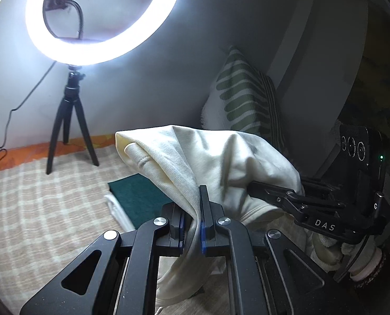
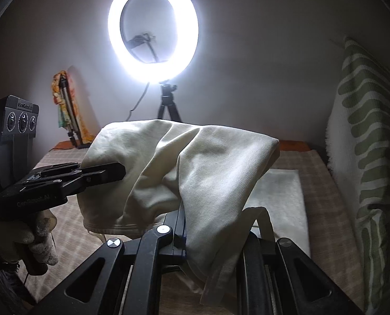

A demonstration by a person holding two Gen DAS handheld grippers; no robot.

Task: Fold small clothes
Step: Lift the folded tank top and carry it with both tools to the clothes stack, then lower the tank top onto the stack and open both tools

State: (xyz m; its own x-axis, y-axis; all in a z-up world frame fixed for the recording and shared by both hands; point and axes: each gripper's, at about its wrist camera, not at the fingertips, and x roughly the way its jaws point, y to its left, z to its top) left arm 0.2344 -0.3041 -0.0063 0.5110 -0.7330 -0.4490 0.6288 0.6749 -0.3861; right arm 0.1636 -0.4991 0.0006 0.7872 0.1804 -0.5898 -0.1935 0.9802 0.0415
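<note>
A cream garment [image 1: 221, 152] hangs in the air between both grippers, above the checked bed cover [image 1: 37, 197]. In the left wrist view my left gripper [image 1: 199, 194] is shut on a bunched fold of the garment, which trails down between the blue pads. My right gripper [image 1: 251, 187] comes in from the right and is clamped on the garment's other side. In the right wrist view the garment [image 2: 195, 162] drapes over my right gripper [image 2: 184, 218], shut on the cloth with one finger hidden. My left gripper [image 2: 120, 171] grips the garment's left edge there.
A folded dark green cloth [image 1: 137, 197] lies on a folded white one [image 1: 116, 211] on the bed. A white towel [image 2: 281, 197] lies flat. A lit ring light on a tripod [image 1: 69, 131] stands at the back. A green-patterned pillow [image 2: 370, 144] leans at right. A gloved hand [image 2: 37, 236] holds the left gripper.
</note>
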